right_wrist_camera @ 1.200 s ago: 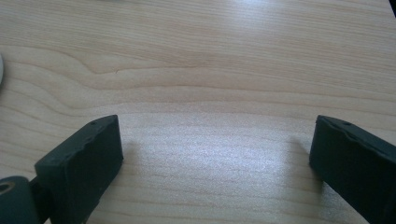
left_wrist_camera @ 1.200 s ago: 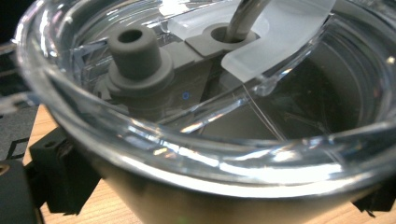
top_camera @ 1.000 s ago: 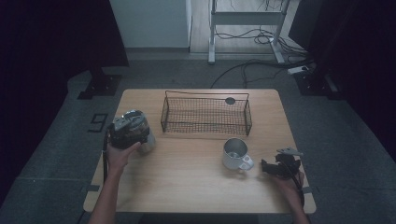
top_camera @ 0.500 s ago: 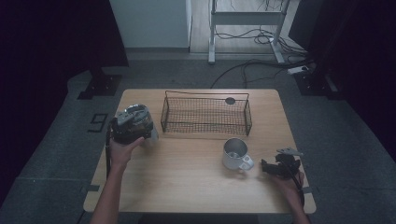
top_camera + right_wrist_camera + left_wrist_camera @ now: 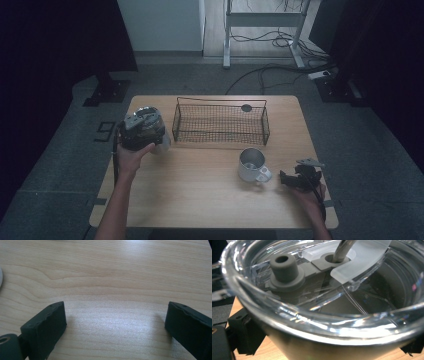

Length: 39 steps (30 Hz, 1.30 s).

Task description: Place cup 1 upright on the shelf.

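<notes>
The left gripper, at about nine o'clock on the light wooden table, has its jaws spread wide around a steel tumbler with a clear plastic lid. In the left gripper view the black fingers sit at the cup's two sides, one at eight o'clock and a sliver of the other at four o'clock, with the metal wall between them and the lid's grey stopper and straw hole tilted toward the camera. From the high view the tumbler is held off the tabletop, just beside the left end of the black wire basket, which stands at twelve o'clock. The right gripper rests at four o'clock, its jaws wide apart over bare wood with nothing between them, near the white mug with a handle.
</notes>
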Each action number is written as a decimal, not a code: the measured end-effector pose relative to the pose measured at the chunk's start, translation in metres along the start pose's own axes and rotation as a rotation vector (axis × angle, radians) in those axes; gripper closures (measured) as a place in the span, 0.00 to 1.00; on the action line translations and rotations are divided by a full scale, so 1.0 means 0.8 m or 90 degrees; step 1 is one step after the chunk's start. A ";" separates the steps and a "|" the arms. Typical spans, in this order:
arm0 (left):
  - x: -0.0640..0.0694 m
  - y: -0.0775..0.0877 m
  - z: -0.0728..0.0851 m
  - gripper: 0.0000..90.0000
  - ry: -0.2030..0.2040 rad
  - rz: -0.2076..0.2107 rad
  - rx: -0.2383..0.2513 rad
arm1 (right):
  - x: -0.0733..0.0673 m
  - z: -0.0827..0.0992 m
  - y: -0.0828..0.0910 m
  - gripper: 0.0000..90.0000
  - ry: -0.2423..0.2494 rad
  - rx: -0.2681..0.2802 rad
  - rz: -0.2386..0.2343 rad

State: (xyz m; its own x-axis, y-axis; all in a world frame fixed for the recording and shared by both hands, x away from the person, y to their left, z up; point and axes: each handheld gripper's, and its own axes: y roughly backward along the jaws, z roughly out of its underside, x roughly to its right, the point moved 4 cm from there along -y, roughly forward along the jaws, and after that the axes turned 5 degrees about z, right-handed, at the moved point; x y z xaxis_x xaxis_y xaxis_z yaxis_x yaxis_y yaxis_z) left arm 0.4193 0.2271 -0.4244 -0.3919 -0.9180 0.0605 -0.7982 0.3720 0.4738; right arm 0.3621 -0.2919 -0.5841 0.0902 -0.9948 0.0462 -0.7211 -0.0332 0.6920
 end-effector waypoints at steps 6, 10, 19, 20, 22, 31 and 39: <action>0.004 0.003 -0.011 0.05 -0.003 0.002 0.005 | 0.000 0.000 0.000 0.04 -0.001 0.000 0.000; 0.007 0.003 -0.017 0.05 -0.009 0.000 0.006 | 0.000 0.000 0.000 0.04 -0.001 0.000 0.000; 0.013 0.004 -0.031 0.05 -0.007 0.006 0.013 | 0.000 0.000 0.000 0.04 0.000 0.000 0.001; 0.013 0.004 -0.031 0.05 -0.007 0.006 0.013 | 0.000 0.000 0.000 0.04 0.000 0.000 0.001; 0.014 0.004 -0.034 0.05 -0.006 0.009 0.015 | 0.000 0.000 0.000 0.04 -0.001 0.002 0.001; 0.023 0.001 -0.044 0.05 -0.013 0.012 0.016 | 0.000 0.000 0.000 0.04 -0.001 0.001 0.001; 0.028 0.000 -0.054 0.05 -0.012 0.015 0.022 | 0.000 0.000 0.000 0.04 -0.001 0.002 0.000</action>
State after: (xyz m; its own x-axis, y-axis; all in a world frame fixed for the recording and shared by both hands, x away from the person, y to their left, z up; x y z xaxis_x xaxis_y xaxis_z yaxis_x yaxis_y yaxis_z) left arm 0.4301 0.2012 -0.3850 -0.4192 -0.9062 0.0547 -0.8038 0.3985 0.4418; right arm 0.3622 -0.2919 -0.5841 0.0893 -0.9949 0.0459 -0.7231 -0.0330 0.6899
